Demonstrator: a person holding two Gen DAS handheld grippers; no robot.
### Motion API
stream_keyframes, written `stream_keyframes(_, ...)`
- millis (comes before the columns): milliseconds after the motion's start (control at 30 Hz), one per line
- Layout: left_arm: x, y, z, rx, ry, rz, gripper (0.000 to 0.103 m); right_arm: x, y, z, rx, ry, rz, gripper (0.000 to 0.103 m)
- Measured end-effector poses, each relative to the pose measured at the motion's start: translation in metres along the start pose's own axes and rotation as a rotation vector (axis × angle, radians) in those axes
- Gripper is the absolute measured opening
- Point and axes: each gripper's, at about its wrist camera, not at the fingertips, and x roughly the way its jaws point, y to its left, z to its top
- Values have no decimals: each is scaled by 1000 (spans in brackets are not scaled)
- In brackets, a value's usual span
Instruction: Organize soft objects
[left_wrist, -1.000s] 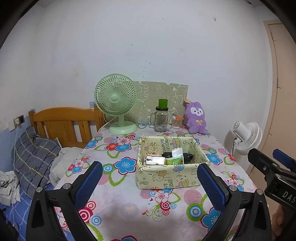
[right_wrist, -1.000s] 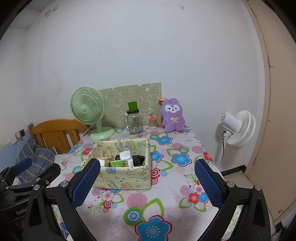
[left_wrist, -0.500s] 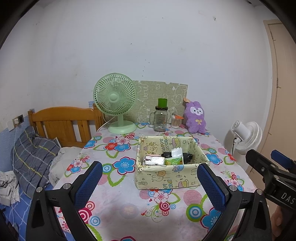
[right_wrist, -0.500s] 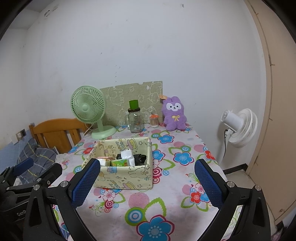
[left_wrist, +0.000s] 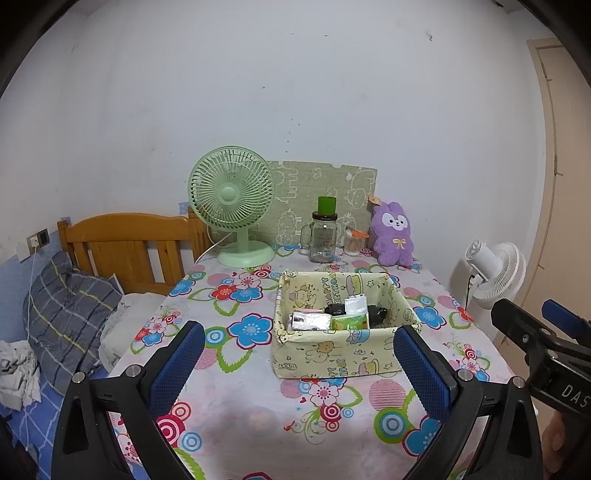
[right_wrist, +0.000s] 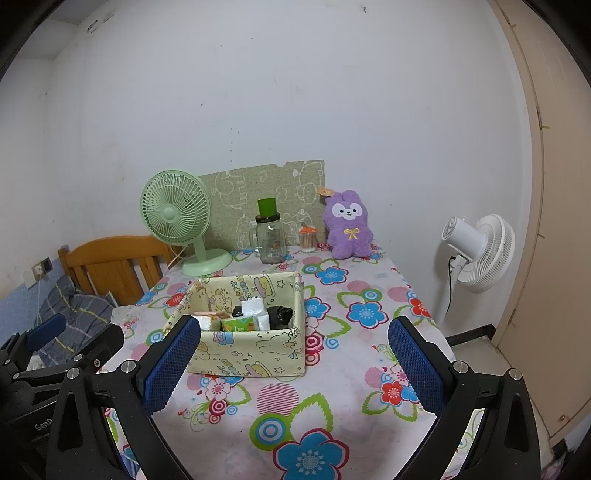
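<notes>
While both grippers hung back over the near edge of the tabletop (left_wrist: 258, 417), neither held anything: the left gripper (left_wrist: 297, 360) had its blue pads spread wide apart with only the floral cloth between them, and the right gripper (right_wrist: 293, 356) stood just as wide and just as empty. Squarely ahead of them sat the cartoon-printed fabric box (left_wrist: 332, 354), and it already carried a small load. A silvery foil pack (left_wrist: 309, 320), a green packet (left_wrist: 349, 322), a white pouch (left_wrist: 355, 305) and something dark and crumpled (left_wrist: 376, 312) lay packed together against its near wall; what the dark thing was could not be made out. Outside the box, the one plainly soft thing on the cloth was the purple plush rabbit (right_wrist: 348, 229), sitting upright at the far edge against the wall, just beside a small orange-capped jar (right_wrist: 307, 239) and near the glass mug with a green lid (right_wrist: 270, 236) and the green desk fan (right_wrist: 179, 218). Judged from that, the scene fitted two stages: the small soft packs gathered and the job as good as finished with the rabbit meant to stay on show, or the sorting midway with the rabbit yet to go in. Nothing loose lay on the open cloth around the box, so nothing there settled it either way
</notes>
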Motion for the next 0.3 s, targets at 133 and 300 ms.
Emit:
stream_keyframes(133, 0, 0, 0, 0, -1, -5, 103, 2, 1, -1, -1, 3, 0, 103)
stream_keyframes(300, 0, -1, 0, 0, -1, -10, 103, 3, 1, -1, -1, 4, -1, 103)
